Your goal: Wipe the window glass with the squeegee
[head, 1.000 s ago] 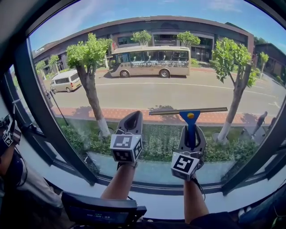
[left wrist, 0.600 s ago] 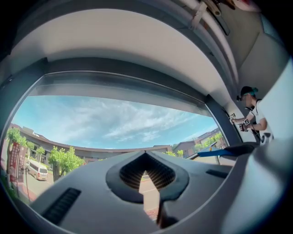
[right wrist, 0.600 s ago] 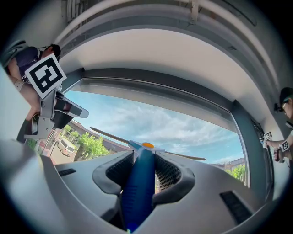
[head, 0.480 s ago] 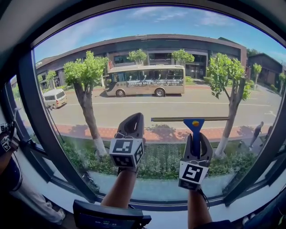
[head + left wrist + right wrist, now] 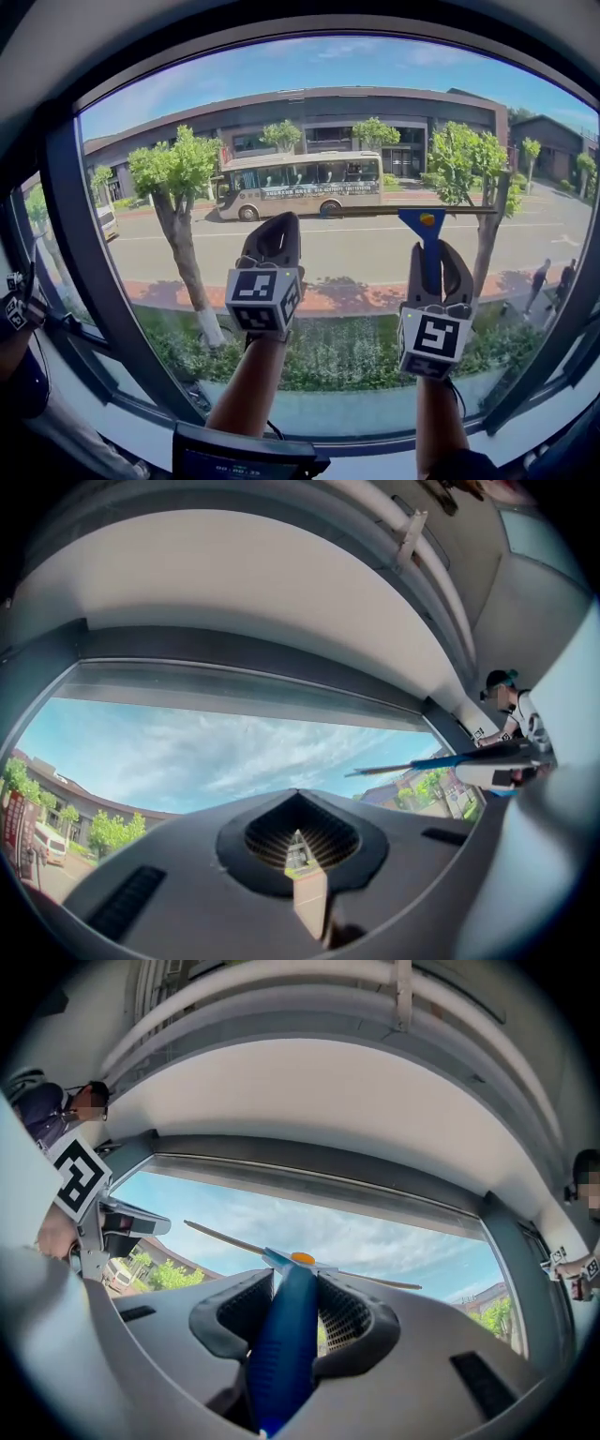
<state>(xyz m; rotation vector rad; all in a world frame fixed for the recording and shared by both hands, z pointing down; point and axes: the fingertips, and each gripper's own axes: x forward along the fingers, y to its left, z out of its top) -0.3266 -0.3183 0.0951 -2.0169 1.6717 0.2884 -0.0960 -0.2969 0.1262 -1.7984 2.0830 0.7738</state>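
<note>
The left gripper (image 5: 277, 232) is pinched together on nothing, raised beside the right gripper (image 5: 433, 255), which clamps the blue handle of the squeegee (image 5: 422, 221) — blade level, high before the window glass (image 5: 328, 103). Beyond, a bus (image 5: 300, 186) — its side lettering too small to read.

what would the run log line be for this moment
left gripper: shut, empty | right gripper: shut on squeegee handle | blade: level, in front of window glass | blade-glass contact: cannot tell
</note>
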